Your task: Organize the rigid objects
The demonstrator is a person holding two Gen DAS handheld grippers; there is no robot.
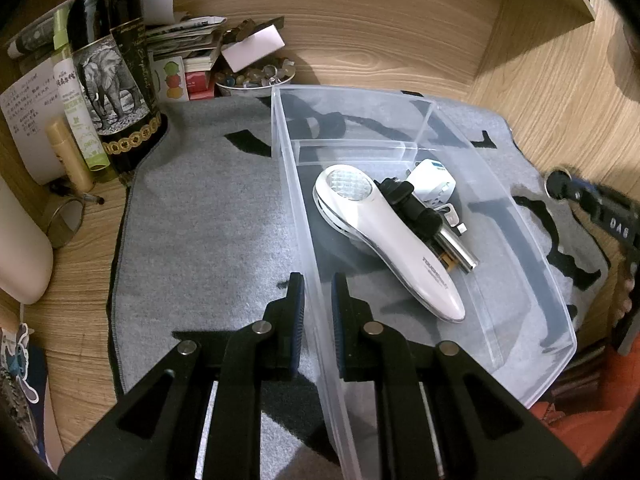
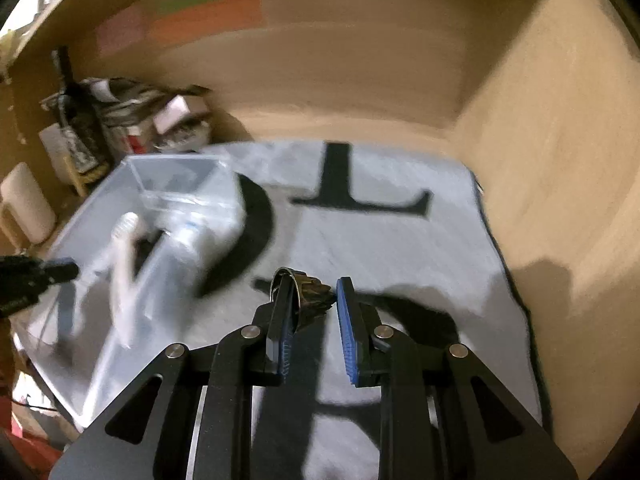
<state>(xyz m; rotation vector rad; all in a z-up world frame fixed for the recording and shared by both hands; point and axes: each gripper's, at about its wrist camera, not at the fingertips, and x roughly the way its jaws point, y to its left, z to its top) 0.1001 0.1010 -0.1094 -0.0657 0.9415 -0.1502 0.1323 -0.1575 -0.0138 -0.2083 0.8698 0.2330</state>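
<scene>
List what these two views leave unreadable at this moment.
- Right wrist view: motion blur smears the clear bin; the contents are illegible.
- Same view: small dark object at the right gripper is unidentifiable; grip unclear.
- Left wrist view: white massager hides items beneath.

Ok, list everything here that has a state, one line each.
Left hand-held gripper: straddling the bin wall, fingers either side.
Right hand-held gripper: open, a small dark object at its fingertips; blurred.
Clear plastic bin: lidless, on the grey mat.
White handheld device: lying inside the bin.
White adapter: in the bin, behind the device.
Wine bottle: upright.
</scene>
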